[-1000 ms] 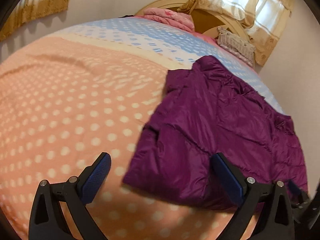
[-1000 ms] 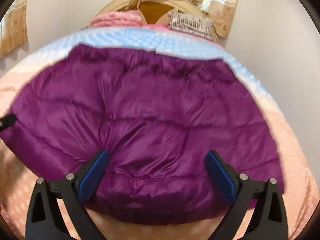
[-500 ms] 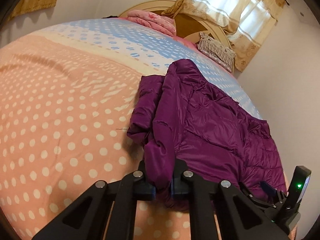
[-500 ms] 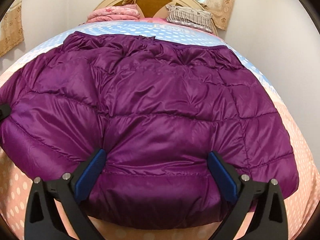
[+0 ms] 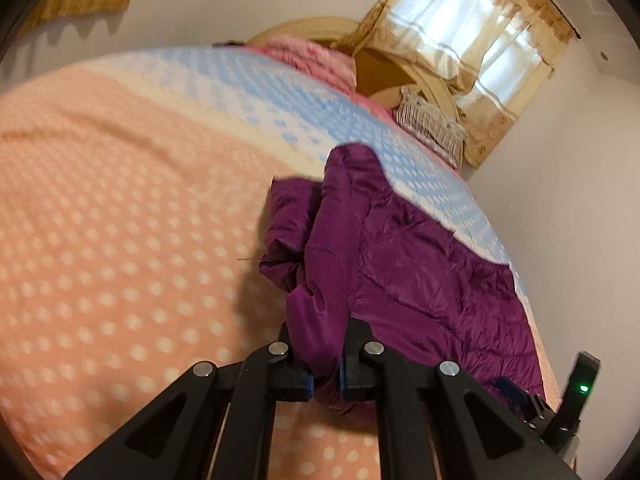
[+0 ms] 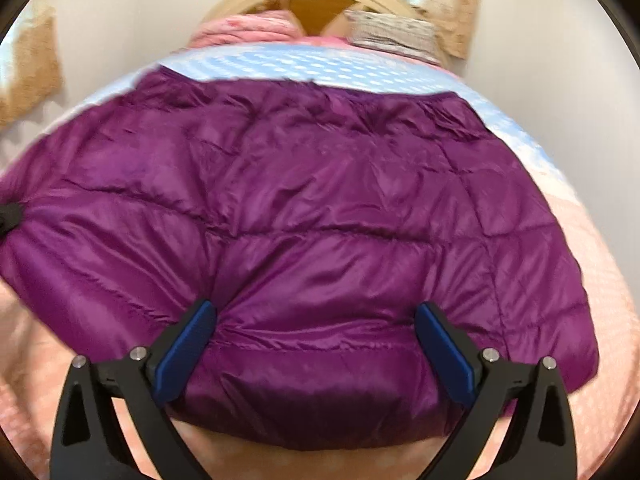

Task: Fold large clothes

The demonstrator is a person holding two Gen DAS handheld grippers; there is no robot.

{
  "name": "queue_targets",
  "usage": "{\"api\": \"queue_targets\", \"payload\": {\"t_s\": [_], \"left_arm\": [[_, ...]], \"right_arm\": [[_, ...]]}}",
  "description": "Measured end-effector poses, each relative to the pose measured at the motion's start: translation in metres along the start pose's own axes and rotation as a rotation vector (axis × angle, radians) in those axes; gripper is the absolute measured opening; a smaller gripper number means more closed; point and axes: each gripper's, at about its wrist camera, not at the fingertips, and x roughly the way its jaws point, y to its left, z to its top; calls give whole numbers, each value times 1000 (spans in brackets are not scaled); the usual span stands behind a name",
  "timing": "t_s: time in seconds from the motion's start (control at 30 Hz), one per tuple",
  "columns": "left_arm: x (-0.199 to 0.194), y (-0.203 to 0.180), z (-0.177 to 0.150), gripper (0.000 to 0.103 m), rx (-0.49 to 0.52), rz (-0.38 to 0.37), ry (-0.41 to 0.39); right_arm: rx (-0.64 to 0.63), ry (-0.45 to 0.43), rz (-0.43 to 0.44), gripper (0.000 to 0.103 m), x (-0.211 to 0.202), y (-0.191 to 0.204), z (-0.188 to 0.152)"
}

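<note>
Purple puffer jacket (image 6: 320,216) lies spread on the bed (image 5: 120,240), directly ahead of both grippers, hem edge nearest them.

Left gripper (image 5: 324,376) — pressed together on a bunched corner of the jacket, fabric pinched between its pads and pulled up into a ridge that runs forward from the fingers. A sleeve or side panel looks rumpled just beyond and to the left of that grip.

Right gripper (image 6: 316,348) — spread wide, straddling the near hem, pads either side of the quilted fabric, not closed on anything. Whether the pads touch the cloth I cannot tell.

Progress, as judged: early. Jacket body is mostly flat and unfolded; no clean fold line visible anywhere. One corner is secured. Left to do: the right side needs a grasp, then the sides or sleeves brought in and the length doubled over.

Pink bedding (image 5: 316,52) and a striped pillow (image 5: 432,128) sit far ahead by the headboard, well apart from the work.
</note>
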Motion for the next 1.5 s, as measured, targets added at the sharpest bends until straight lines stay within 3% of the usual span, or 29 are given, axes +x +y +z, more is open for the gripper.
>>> {"api": "queue_targets", "payload": {"t_s": [0.1,0.2,0.4,0.53,0.7,0.8,0.9,1.0,1.07,1.13,1.17,1.2,1.23,1.3,1.37,1.4,1.5], "left_arm": [[-27,-22,13,6,74,17,-72],[-46,-58,24,6,135,-11,-119],[-47,-175,19,6,370,-98,-156],[-23,-269,-18,6,607,-186,-122],[40,-340,-107,6,908,-205,15],[74,-344,-155,7,1024,-177,114],[79,-347,-181,8,1135,-138,88],[75,-350,-182,12,1176,-128,64],[61,-354,-183,19,1219,-118,37],[43,-357,-187,43,1249,-126,10],[38,-356,-182,53,1251,-151,-10],[26,-356,-181,76,1254,-170,-33],[14,-357,-180,89,1255,-187,-64],[-7,-357,-176,90,1243,-232,-105],[-16,-351,-160,90,1200,-239,-97],[-15,-342,-146,90,1163,-207,-104],[4,-313,-101,90,1041,-67,-116]], "right_arm": [[28,-65,16,100,-29,-17,0],[97,-99,-4,100,-53,-60,-2],[253,-73,-224,101,-68,-187,-29],[396,-58,-317,101,-79,-267,-60],[492,-53,-325,101,-91,-296,-86],[504,-40,-314,101,-91,-309,-94],[523,-47,-285,101,-94,-309,-99],[514,-45,-271,101,-91,-303,-102],[505,-39,-266,101,-88,-304,-103],[499,-34,-271,101,-89,-303,-104],[497,-34,-278,101,-89,-303,-105],[493,-34,-283,101,-88,-305,-103],[489,-36,-292,101,-88,-307,-101],[481,-40,-309,101,-92,-306,-97],[476,-41,-311,101,-96,-304,-90],[473,-43,-303,101,-98,-302,-85],[454,-64,-259,87,-105,-289,-56]]}}
